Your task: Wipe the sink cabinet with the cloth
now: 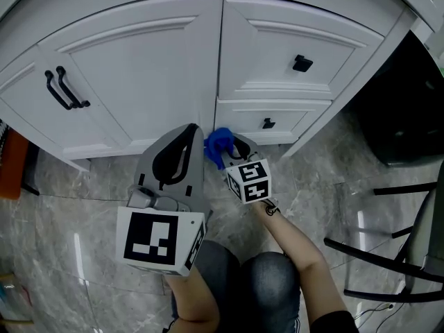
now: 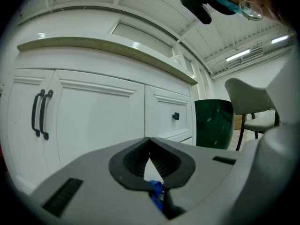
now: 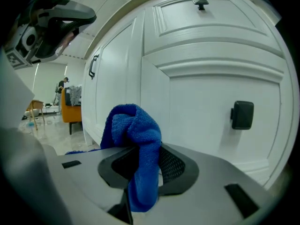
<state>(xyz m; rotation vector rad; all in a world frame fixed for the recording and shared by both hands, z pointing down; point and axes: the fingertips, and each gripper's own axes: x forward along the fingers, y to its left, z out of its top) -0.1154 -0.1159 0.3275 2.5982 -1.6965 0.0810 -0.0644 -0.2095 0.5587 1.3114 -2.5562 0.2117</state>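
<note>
The white sink cabinet [image 1: 139,68] fills the top of the head view, with two doors at left and two drawers at right. My right gripper [image 1: 232,144] is shut on a bunched blue cloth [image 1: 217,144], held just in front of the lower drawer, by the post between door and drawers. In the right gripper view the cloth [image 3: 136,139] drapes over the jaws of that gripper [image 3: 140,149], close to the drawer front [image 3: 201,93]. My left gripper [image 1: 189,132] hangs beside it, facing the door. Its jaw tips meet [image 2: 149,140]. A blue scrap [image 2: 156,190] shows low in the gap.
Black pull handles [image 1: 64,89] sit on the left doors, black knobs on the upper drawer [image 1: 302,64] and lower drawer [image 1: 268,123]. A dark green bin [image 1: 402,109] stands right of the cabinet, a black-framed chair [image 1: 409,241] nearer. The person's knees [image 1: 243,283] are over the marble floor.
</note>
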